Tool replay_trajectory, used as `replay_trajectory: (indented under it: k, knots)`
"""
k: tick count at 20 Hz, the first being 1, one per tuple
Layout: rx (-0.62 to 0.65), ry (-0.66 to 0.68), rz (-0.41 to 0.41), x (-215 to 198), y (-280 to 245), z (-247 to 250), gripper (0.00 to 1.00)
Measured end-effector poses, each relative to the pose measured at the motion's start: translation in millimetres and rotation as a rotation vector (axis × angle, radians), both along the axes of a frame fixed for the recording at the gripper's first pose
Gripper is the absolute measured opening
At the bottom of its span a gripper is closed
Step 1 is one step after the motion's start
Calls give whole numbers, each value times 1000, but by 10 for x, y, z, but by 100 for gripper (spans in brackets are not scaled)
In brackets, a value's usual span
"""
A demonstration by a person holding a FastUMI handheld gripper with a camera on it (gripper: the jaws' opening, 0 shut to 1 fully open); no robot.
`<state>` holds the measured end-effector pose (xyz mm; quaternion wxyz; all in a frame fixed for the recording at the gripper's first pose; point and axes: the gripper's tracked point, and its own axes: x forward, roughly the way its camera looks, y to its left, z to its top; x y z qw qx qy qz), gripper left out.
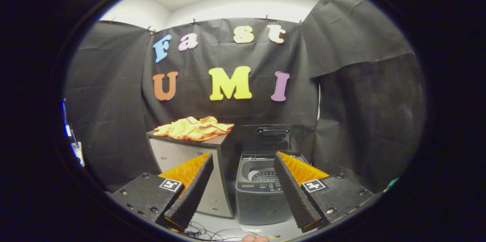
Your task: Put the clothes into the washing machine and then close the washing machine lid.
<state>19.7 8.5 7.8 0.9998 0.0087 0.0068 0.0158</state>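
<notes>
Hanging back with the tongs (pixel 241 190) wide and empty — yellow clothes (pixel 193 128) lying beyond the left finger; aim high and pinch a thick fold — washing machine (pixel 262 192) standing open ahead.

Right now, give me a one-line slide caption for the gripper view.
Open gripper faces yellow clothes on a cabinet beside the open-lidded washing machine.
</notes>
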Motion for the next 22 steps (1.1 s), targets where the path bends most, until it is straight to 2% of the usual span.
replay_trajectory:
  k: [10, 12, 17, 22]
  knots:
    - [3, 16, 19, 248, 93, 61, 100]
    - [10, 21, 50, 385, 222, 147, 100]
    - [16, -6, 143, 1029, 777, 630, 100]
    - [7, -2, 232, 1861, 1556, 1142, 100]
